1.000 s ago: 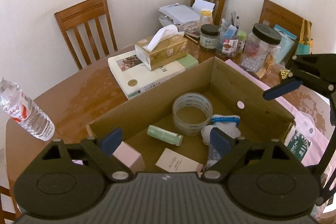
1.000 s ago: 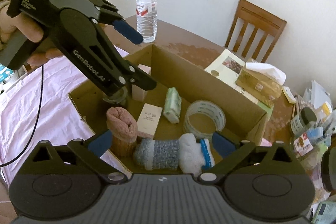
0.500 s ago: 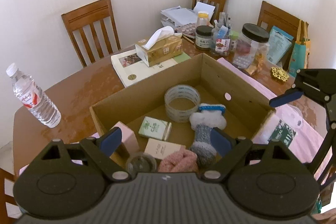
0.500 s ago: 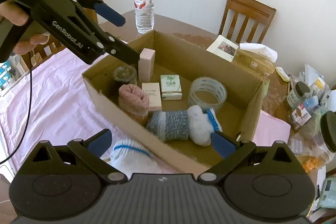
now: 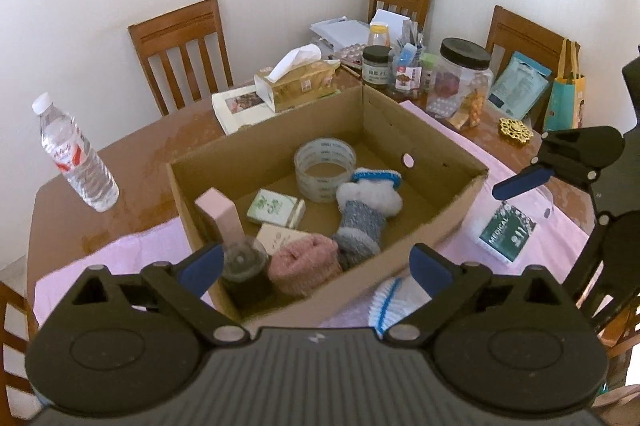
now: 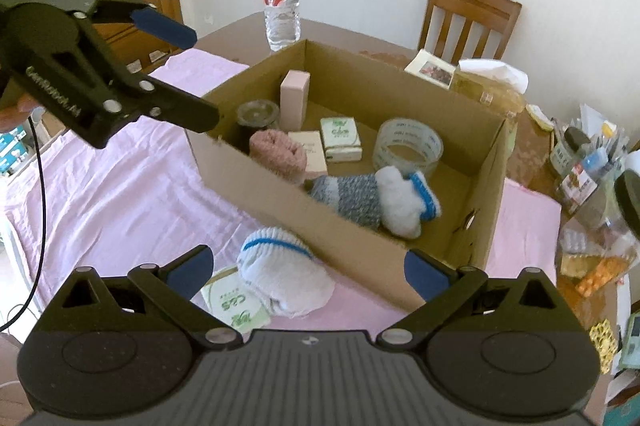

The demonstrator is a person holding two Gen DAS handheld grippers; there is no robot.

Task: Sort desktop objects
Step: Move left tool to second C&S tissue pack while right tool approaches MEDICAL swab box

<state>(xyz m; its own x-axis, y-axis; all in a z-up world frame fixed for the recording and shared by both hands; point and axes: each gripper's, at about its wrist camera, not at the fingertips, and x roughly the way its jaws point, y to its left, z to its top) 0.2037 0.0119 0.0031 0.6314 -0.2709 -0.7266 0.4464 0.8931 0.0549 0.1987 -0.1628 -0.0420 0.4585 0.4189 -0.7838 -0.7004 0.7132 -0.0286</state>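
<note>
**Both grippers wide above the box**

The right gripper (image 6: 307,271) hangs spread and empty over a white sock (image 6: 285,280) on the pink cloth (image 6: 120,186), just outside the cardboard box (image 6: 352,242). The left gripper (image 5: 316,263), also spread and empty, hovers above the box's near corner.

Black left gripper (image 6: 182,74) with blue pads, silver screws, white "GenRobot.AI" lettering, black cable.
</note>
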